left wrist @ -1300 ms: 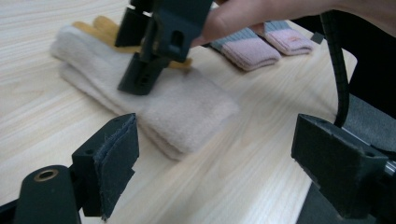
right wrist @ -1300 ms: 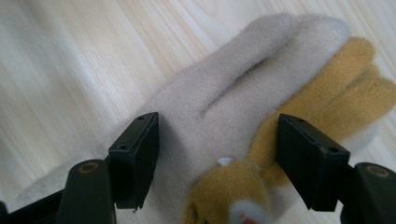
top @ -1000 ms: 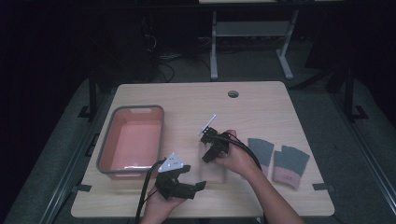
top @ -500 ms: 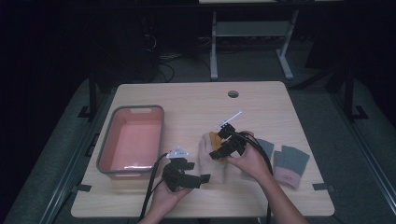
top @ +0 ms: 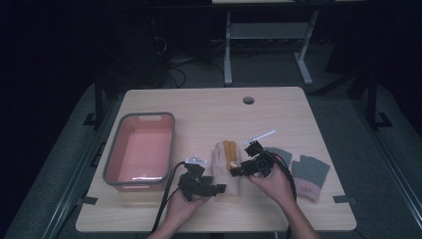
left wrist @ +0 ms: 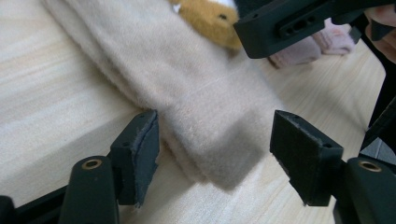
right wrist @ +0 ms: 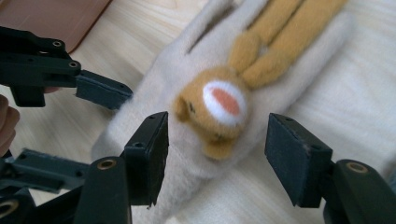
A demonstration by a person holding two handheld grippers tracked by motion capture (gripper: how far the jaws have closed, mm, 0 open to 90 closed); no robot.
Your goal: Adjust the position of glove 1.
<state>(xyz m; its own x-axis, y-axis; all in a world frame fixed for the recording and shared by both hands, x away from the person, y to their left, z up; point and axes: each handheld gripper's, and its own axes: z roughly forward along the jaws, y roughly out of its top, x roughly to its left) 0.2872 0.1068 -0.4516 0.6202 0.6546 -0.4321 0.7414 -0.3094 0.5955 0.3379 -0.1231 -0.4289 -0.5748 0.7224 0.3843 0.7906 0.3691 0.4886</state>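
1. The pink bin sits at the left of the table, apart from the work. If the glove is meant for it, a weak hold could drop the glove on the way over.
2. The left gripper straddles the cuff end of the beige glove, which lies flat on the wood at mid-table. Its jaws have just been closing, yet gaps show on both sides and nothing is held. Closing this low, the pads may skid over the fluffy cuff or catch only the top layer.
3. The right gripper hovers partly open over the glove's bear face, also narrowing, gripping nothing. It could pinch only the bear patch, bunching the cloth, or bump the other gripper close by.
4. The grey gloves lie at the right, near enough for the cable to drag them.
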